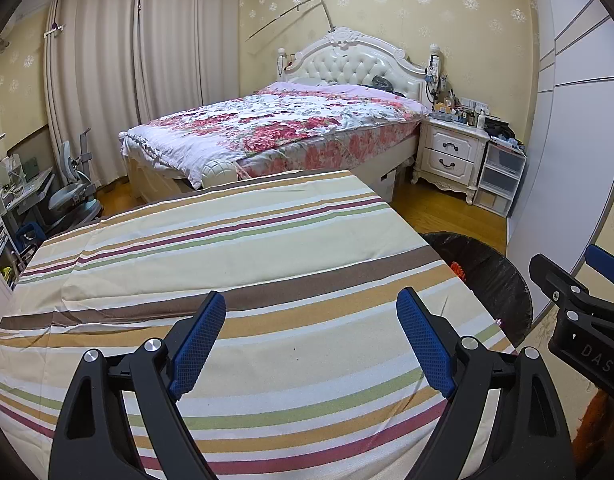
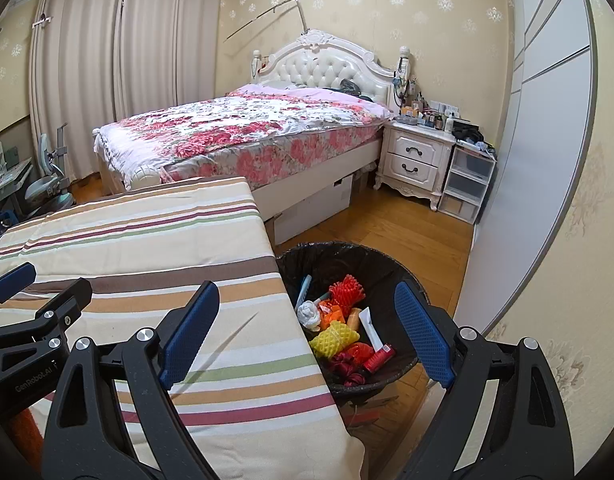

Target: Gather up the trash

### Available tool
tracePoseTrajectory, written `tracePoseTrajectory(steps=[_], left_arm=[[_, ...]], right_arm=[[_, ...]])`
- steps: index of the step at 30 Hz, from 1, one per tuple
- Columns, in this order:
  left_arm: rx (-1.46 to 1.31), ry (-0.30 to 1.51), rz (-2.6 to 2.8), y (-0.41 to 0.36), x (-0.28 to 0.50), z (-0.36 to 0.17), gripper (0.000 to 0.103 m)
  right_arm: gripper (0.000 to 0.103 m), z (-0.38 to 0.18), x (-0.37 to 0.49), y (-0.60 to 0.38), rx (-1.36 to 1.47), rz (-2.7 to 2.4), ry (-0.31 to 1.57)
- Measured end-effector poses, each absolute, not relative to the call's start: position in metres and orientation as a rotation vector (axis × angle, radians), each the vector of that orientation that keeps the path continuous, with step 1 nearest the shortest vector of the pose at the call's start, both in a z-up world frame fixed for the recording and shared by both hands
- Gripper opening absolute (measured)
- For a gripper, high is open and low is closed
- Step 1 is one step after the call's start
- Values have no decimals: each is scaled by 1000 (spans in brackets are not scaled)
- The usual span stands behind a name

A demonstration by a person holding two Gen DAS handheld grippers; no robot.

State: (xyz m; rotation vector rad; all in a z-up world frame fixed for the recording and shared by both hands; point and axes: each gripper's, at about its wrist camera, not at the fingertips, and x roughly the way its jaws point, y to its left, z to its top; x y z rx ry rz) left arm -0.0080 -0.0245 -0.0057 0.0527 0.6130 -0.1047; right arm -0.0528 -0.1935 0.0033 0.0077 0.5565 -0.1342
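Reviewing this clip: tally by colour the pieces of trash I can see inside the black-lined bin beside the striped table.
Red or orange: 5, e.g. red foam net, red cylinder
Yellow: 1, yellow foam net
White: 2, crumpled white tissue, white paper strip
Blue: 1, blue pen-like stick
Total: about 9; pile overlaps.

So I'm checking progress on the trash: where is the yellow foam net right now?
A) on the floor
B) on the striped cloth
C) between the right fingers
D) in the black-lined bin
D: the yellow foam net lies in the bin among other trash, beside the striped cloth.
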Motion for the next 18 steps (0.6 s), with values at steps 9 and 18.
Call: tracePoseTrajectory(steps=[9, 18], left_arm=[[54, 614, -105, -24, -8, -5, 85], [52, 615, -105, -22, -6, -7, 85]], right_arm=[[87, 3, -52, -193, 8, -134, 559], [87, -2, -53, -191, 8, -134, 561]])
